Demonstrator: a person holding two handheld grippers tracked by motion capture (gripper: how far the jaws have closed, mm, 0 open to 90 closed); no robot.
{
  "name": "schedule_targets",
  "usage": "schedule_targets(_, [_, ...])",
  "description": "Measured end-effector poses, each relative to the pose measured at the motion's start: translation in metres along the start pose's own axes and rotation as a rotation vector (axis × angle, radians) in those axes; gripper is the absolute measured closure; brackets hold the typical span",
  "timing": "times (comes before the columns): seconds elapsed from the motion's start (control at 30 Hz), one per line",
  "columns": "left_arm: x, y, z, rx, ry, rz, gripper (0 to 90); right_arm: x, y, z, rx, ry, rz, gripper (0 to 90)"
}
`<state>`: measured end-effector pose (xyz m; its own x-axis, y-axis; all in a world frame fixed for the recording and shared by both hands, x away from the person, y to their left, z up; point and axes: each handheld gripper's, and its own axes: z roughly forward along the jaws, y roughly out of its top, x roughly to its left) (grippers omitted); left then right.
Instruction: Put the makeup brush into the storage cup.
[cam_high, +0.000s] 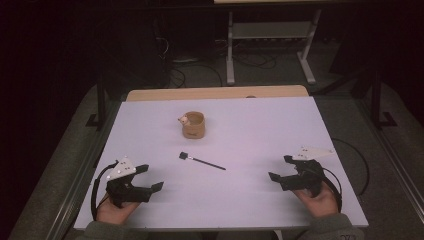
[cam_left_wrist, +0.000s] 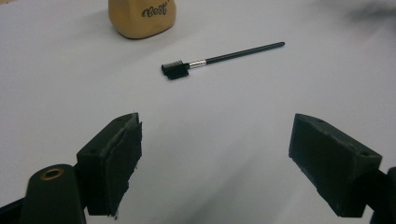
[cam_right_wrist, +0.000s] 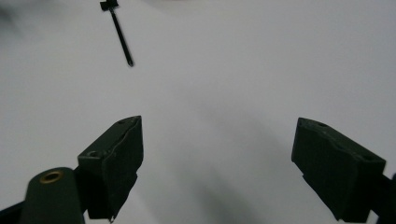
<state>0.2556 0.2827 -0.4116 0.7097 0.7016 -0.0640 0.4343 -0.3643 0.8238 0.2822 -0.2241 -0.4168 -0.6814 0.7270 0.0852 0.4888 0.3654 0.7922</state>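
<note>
Nearest, at the front edge of the white table (cam_high: 250, 120): left gripper (cam_high: 152, 178) and right gripper (cam_high: 280, 168), each in a hand, jaws spread wide and holding nothing, resting well apart at opposite sides. Between and just beyond them, lying flat at mid-table: a slim black brush (cam_high: 201, 161), bristled head toward the left, clear of both grippers. Farther back, upright: a tan cup (cam_high: 193, 125) with "Best" lettered on its side.

black brush (cam_high: 201, 161) flat near tan cup (cam_high: 193, 125)
</note>
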Motion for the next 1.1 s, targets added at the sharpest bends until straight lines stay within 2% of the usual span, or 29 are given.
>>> schedule_targets(0.23, [-0.001, 0.000, -0.001, 0.002, 0.004, 0.013, 17.0, -0.001, 0.003, 0.004, 0.009, 0.015, 0.005, 16.0])
schedule_targets(0.3, [-0.001, 0.000, 0.000, 0.003, 0.006, 0.018, 17.0, -0.002, 0.003, 0.006, 0.013, 0.015, -0.006, 16.1])
schedule_targets(0.57, [0.000, 0.000, 0.002, 0.002, 0.007, 0.016, 16.9, 0.002, 0.006, 0.008, 0.033, 0.017, -0.008, 16.5])
schedule_targets(0.73, [0.001, 0.000, 0.002, 0.004, 0.006, 0.009, 16.9, 0.006, 0.011, 0.011, 0.046, 0.017, -0.033, 16.5])
schedule_targets(1.0, [0.001, 0.001, 0.005, 0.003, 0.003, 0.022, 17.0, 0.011, 0.025, 0.022, 0.064, 0.027, -0.064, 16.5])
schedule_targets(1.1, [0.001, 0.001, 0.005, 0.004, 0.003, 0.024, 16.9, 0.009, 0.030, 0.024, 0.056, 0.042, -0.048, 16.4])
